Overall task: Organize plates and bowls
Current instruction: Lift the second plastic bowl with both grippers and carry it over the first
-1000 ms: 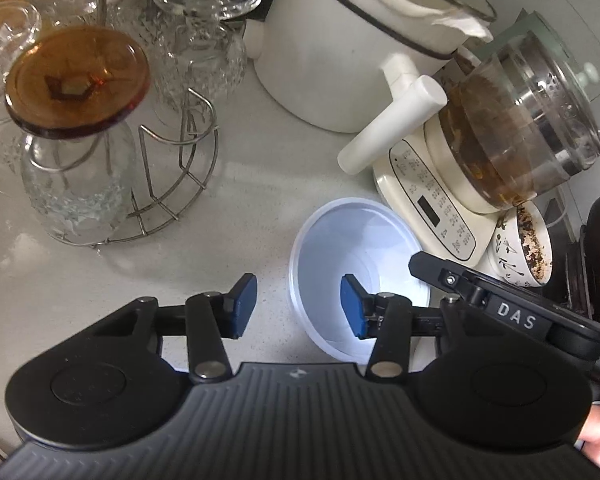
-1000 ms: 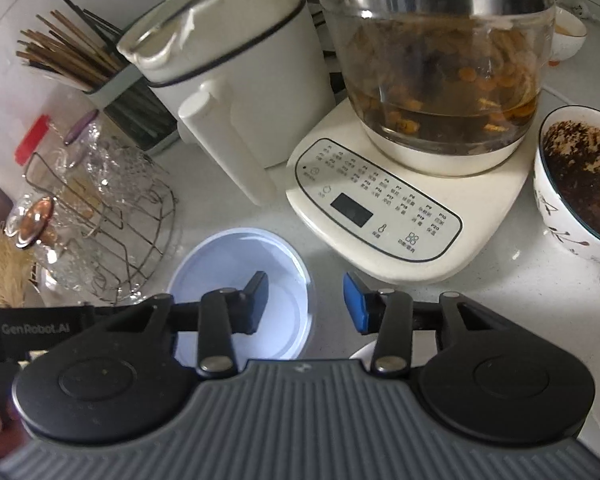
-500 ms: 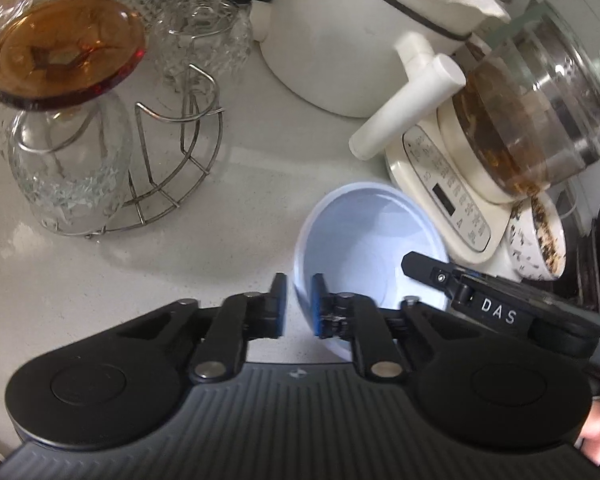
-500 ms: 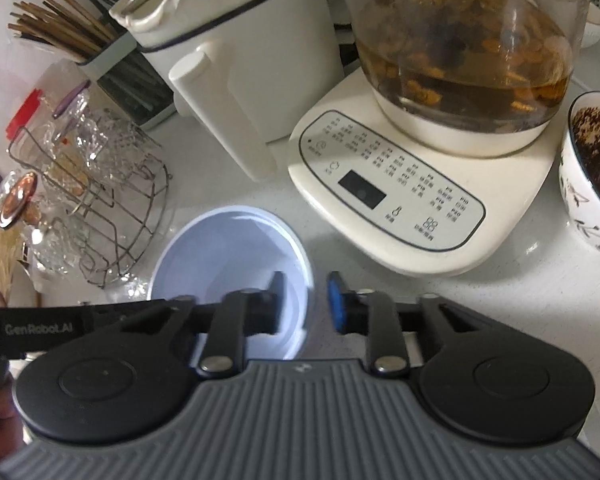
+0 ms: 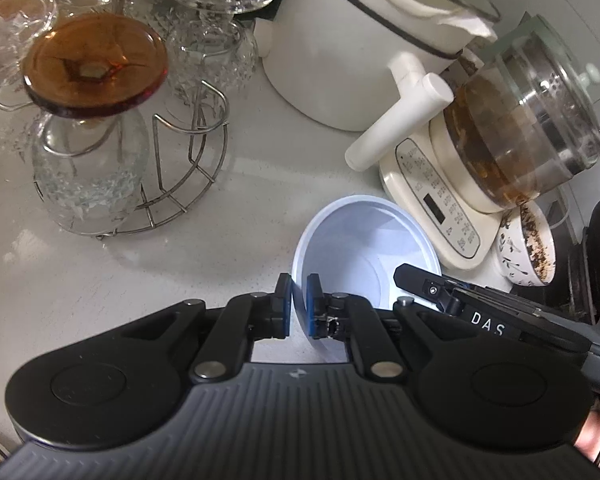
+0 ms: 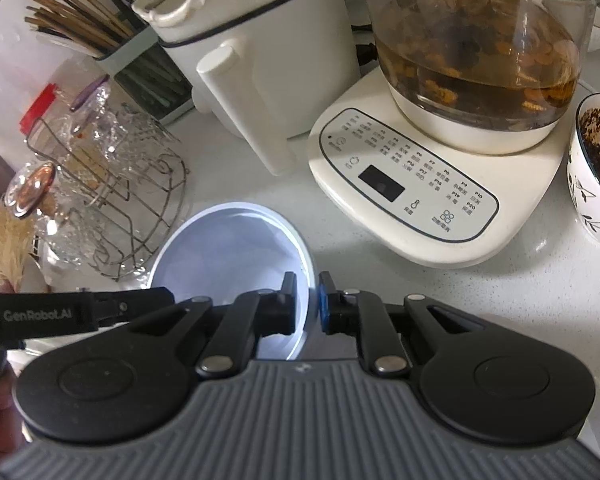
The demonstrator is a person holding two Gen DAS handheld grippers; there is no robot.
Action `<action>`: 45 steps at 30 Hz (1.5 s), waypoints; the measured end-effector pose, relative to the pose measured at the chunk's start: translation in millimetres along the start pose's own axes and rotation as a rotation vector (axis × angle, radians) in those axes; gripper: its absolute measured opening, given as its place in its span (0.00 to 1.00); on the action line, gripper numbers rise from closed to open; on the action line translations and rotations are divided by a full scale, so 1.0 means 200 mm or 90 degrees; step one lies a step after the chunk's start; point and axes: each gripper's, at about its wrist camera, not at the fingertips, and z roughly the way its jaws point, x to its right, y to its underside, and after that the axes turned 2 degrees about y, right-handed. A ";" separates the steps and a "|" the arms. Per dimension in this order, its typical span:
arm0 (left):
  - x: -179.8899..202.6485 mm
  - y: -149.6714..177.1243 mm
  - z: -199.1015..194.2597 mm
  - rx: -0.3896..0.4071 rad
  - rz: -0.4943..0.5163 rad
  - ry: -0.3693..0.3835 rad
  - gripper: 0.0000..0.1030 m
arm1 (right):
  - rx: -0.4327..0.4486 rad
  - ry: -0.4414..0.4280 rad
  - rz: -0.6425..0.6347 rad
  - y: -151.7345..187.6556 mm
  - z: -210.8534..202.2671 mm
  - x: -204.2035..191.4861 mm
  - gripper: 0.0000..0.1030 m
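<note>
A pale blue-white plastic bowl [image 5: 364,256] sits on the white counter, in front of the kettle base. My left gripper [image 5: 299,304] is shut on the bowl's left rim, one pad inside and one outside. My right gripper [image 6: 307,302] is shut on the opposite rim of the same bowl [image 6: 228,248], pinching the wall the same way. In each wrist view the other gripper's black body crosses the bowl's near side. A patterned ceramic bowl [image 6: 596,168] with dark residue stands at the right, seen also in the left wrist view as the dirty bowl [image 5: 528,244].
A glass kettle of brown tea on a cream control base [image 6: 404,184] stands just behind the bowl. A white pot with a straight handle [image 5: 356,48] is beside it. A wire rack with upturned glasses [image 5: 140,168] sits left. Chopsticks in a holder [image 6: 100,28] stand behind.
Both grippers went from open around the bowl's rim to shut on it, left on one side and right on the other. The bowl stayed on the counter.
</note>
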 end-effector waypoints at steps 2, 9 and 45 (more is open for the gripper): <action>0.00 0.01 -0.03 0.006 -0.003 0.004 0.08 | 0.006 -0.004 0.001 0.00 -0.03 0.00 0.13; 0.02 0.03 -0.18 0.035 -0.001 0.010 0.08 | 0.025 -0.025 0.010 0.02 -0.15 -0.03 0.13; -0.11 0.27 -0.90 0.136 -0.056 0.029 0.09 | 0.076 -0.103 -0.046 0.20 -0.57 -0.40 0.15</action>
